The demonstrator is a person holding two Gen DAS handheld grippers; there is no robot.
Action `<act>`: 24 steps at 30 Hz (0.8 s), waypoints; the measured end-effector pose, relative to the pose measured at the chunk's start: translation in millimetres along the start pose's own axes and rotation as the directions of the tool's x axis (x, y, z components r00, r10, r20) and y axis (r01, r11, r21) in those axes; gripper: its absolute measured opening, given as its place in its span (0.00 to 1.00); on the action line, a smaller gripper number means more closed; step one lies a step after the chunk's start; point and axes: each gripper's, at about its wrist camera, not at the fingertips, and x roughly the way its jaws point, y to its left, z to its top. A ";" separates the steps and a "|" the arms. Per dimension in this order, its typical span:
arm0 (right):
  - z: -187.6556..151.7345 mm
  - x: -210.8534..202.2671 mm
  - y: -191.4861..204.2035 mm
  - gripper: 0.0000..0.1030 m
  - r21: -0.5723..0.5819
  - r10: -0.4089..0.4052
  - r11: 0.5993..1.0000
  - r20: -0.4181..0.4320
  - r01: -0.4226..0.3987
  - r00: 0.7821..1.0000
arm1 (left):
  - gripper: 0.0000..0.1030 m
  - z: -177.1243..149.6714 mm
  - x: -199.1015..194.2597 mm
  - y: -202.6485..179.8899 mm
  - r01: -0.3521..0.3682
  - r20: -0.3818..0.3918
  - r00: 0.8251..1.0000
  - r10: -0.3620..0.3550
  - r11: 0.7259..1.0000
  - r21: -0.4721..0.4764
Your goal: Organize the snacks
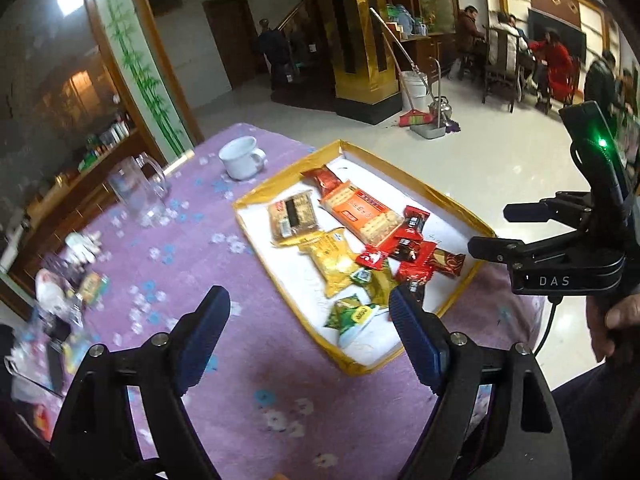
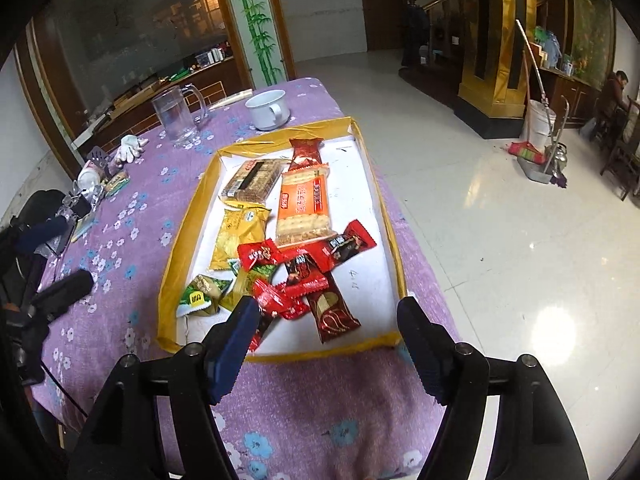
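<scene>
A yellow-rimmed white tray [image 1: 400,176] [image 2: 176,264] lies on the purple flowered tablecloth [image 1: 248,364]. In it are an orange cracker pack [image 1: 360,212] [image 2: 304,204], a brown wafer pack [image 1: 292,216] [image 2: 252,178], a yellow packet [image 1: 332,256] [image 2: 238,236], several small red packs [image 1: 412,248] [image 2: 304,272], green packets [image 1: 352,314] [image 2: 200,294] and a dark red bar [image 2: 332,312]. My left gripper [image 1: 310,320] [image 2: 60,258] hangs open above the tray's near left corner, holding nothing. My right gripper [image 2: 326,320] [image 1: 500,230] is open and empty over the tray's near edge.
A white cup [image 1: 242,158] [image 2: 268,110] and a glass mug [image 1: 138,188] [image 2: 176,118] stand beyond the tray. Small clutter [image 1: 68,280] crowds the table's left side. The tray reaches the table's right edge, with tiled floor below. A broom and bucket [image 2: 536,128] stand far off.
</scene>
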 end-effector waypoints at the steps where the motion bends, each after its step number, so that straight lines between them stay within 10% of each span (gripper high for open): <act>1: -1.5 -1.4 0.3 0.72 0.002 -0.009 1.000 -0.002 0.009 1.000 | 0.80 0.8 -4.2 -0.7 -0.021 0.017 1.000 0.021 1.000 0.017; 10: -6.6 -9.4 5.8 0.72 0.005 -0.045 0.999 0.007 0.045 0.999 | 0.80 0.5 -2.6 -2.0 -0.210 0.061 0.977 0.206 0.976 0.064; 24: -7.8 -16.3 10.0 0.72 0.007 -0.042 0.999 0.015 0.042 0.999 | 0.80 -7.1 15.0 -8.3 -0.112 -0.031 0.993 0.115 0.991 0.072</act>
